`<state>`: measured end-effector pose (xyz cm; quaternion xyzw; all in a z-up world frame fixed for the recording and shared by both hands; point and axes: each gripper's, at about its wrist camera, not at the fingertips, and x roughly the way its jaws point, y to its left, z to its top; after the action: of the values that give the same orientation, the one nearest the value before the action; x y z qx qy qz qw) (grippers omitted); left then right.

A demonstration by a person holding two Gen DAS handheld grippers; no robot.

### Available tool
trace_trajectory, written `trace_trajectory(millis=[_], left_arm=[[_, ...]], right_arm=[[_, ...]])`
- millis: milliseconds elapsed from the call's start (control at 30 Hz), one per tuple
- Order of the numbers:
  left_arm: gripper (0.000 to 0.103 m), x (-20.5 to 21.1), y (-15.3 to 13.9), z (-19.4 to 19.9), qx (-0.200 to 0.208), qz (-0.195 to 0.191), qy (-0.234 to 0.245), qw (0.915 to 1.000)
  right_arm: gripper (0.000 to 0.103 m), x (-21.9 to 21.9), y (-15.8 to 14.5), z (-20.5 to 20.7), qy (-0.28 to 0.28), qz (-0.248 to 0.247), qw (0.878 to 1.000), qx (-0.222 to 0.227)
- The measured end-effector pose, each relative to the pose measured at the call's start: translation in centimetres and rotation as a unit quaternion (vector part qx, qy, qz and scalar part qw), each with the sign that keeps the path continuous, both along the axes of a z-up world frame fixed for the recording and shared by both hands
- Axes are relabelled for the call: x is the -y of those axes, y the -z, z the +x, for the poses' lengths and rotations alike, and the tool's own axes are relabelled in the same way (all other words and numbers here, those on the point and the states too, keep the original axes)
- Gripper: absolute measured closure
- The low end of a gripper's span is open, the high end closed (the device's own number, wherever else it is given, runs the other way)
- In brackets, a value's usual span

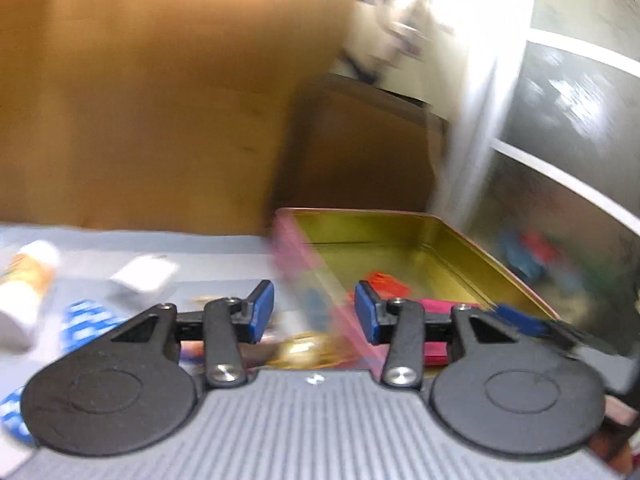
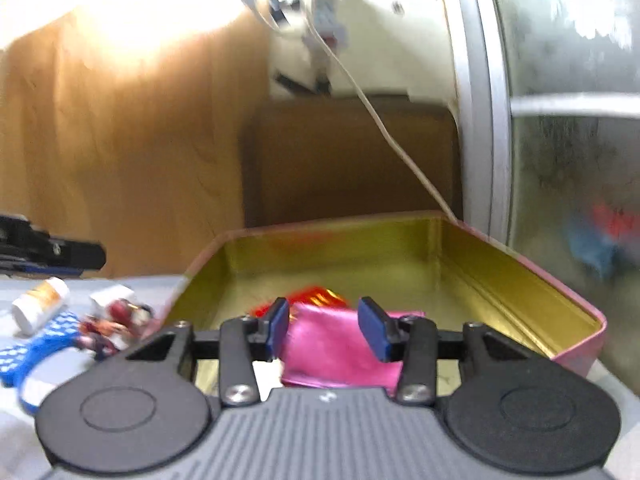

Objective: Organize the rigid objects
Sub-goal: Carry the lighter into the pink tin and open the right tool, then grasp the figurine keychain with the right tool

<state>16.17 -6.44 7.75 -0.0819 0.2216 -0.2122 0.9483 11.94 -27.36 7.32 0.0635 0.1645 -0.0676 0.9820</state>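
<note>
The tin (image 2: 400, 252) is sitting just ahead of the right hand-held gripper (image 2: 324, 326), already holding a pink packet (image 2: 336, 344) and a red wrapper (image 2: 316, 294). That gripper is hanging released above the packet, gripping nothing. The left hand-held gripper (image 1: 314, 312) is likewise parted and empty. Remaining on the table (image 2: 152, 284), to its left: a bottle (image 1: 24, 292), a white box (image 1: 140, 276) and a blue-and-white item (image 1: 84, 320). Judged partly complete.

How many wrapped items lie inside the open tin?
2 visible: a pink packet in the tin, near its front, and a red-gold wrapped piece just behind it. The gripper may hide others.
</note>
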Motion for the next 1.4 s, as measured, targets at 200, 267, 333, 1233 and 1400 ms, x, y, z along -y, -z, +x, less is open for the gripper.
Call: trace_trajectory(millis=[200, 267, 333, 1233, 1400], left_arm=[[0.056, -7.2, 3.0, -2.0, -0.018, 0.006, -0.092, 0.9956], [0.056, -8.2, 3.9, -2.3, -0.029, 0.005, -0.099, 0.9947], [0.056, -8.9, 4.7, -2.4, -0.042, -0.007, -0.097, 0.9943], [0.050, -9.7, 7.3, -2.9, -0.014, 0.009, -0.111, 0.9937], [0.049, -9.5, 7.2, -3.0, -0.014, 0.012, -0.117, 0.9930]], right_arm=[[0.056, -4.8, -1.7, -1.8, -0.112, 0.005, 0.994, 0.020], [0.054, -7.2, -1.7, -2.0, -0.146, -0.012, 0.989, 0.015], [0.054, -9.1, -1.4, -1.2, -0.175, -0.026, 0.984, 0.002], [0.080, -15.3, 1.4, 5.5, -0.185, -0.009, 0.979, -0.089], [0.081, -14.0, 0.8, 0.8, -0.237, 0.002, 0.969, -0.074]])
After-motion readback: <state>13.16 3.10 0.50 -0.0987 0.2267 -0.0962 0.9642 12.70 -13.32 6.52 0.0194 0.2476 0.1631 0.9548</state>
